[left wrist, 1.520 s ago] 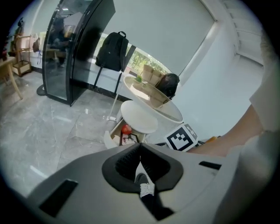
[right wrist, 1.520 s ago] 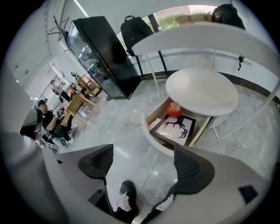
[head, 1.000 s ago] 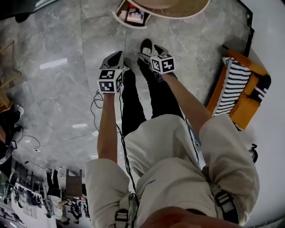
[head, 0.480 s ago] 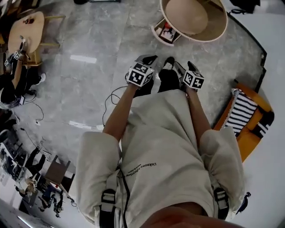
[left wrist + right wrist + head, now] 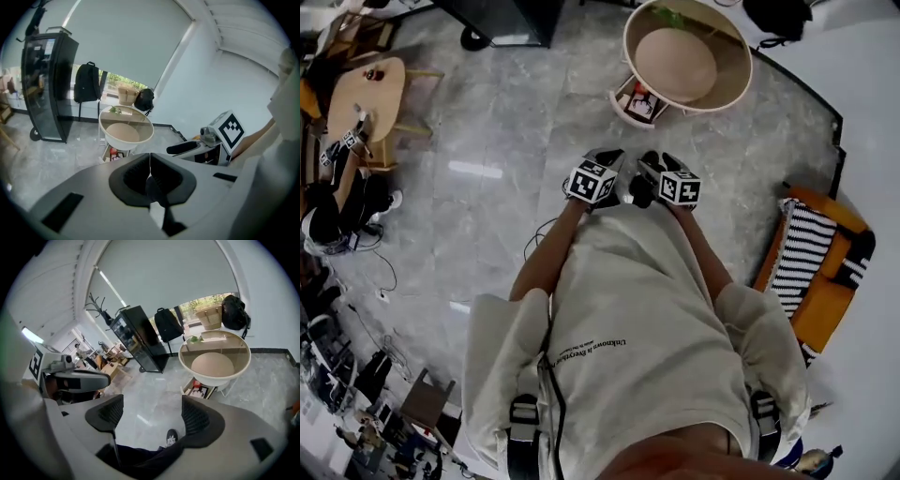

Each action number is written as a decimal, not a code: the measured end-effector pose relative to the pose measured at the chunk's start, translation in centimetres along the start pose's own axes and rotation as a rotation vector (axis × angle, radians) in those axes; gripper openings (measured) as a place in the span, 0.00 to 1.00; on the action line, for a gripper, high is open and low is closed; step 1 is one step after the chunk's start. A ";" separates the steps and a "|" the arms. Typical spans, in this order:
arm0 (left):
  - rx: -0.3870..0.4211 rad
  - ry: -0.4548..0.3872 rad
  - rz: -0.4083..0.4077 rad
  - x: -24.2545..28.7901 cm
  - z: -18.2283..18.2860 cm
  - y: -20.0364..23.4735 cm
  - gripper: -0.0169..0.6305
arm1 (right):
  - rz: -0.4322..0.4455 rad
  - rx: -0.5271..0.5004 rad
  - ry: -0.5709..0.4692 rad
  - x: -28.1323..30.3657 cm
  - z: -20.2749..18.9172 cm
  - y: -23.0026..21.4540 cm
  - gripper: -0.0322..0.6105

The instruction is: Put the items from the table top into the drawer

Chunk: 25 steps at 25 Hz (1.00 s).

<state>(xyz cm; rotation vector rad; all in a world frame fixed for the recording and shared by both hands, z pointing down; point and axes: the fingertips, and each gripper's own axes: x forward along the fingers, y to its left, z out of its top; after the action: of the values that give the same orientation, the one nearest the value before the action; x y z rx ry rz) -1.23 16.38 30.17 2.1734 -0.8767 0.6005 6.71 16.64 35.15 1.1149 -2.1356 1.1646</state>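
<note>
Both grippers are held close together in front of the person's waist, over grey floor. My left gripper (image 5: 607, 157) is shut with nothing in it; in its own view the dark pads (image 5: 150, 174) meet. My right gripper (image 5: 649, 167) is open and empty, its pads (image 5: 110, 412) wide apart above a shoe (image 5: 171, 437). Ahead stands a round white-rimmed table (image 5: 734, 82) with a tan top (image 5: 123, 132) (image 5: 213, 364). Under it sits a low open box (image 5: 638, 101) holding a picture and something red. I cannot make out any items on the table top.
An orange chair with a striped cushion (image 5: 811, 251) stands at the right. A black cabinet (image 5: 511, 19) is at the back, a wooden table (image 5: 366, 82) and clutter at the left. Cables (image 5: 540, 231) trail on the floor. A backpack (image 5: 233, 311) leans behind the round table.
The view has swung and pulled back, so the whole round table now shows. Both grippers drew in closer together against the body.
</note>
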 end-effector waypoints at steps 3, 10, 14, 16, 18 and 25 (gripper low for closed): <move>0.021 -0.002 -0.003 0.7 0.2 -0.7 0.06 | 0.018 -0.092 0.036 0.5 -0.1 1.0 0.69; 0.041 -0.017 0.035 1.1 0.5 0.0 0.06 | 0.016 -0.155 0.040 0.5 -0.1 1.0 0.68; 0.031 -0.041 0.050 0.6 0.3 0.2 0.06 | -0.024 -0.124 0.002 -0.2 0.1 0.2 0.67; 0.024 -0.045 0.051 0.3 0.0 0.4 0.06 | -0.055 -0.103 -0.018 -0.6 0.2 -0.2 0.65; 0.022 -0.046 0.051 0.2 -0.1 0.4 0.06 | -0.126 -0.081 -0.052 -1.3 0.6 -1.4 0.26; 0.020 -0.054 0.043 -0.5 -0.9 0.2 0.06 | -0.206 0.014 -0.094 -2.6 -0.1 -2.9 0.11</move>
<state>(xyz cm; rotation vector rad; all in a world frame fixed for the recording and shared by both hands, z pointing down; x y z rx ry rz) -1.83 17.21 30.49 2.2029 -0.9522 0.5767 10.58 16.96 34.76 1.3846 -2.0252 1.0534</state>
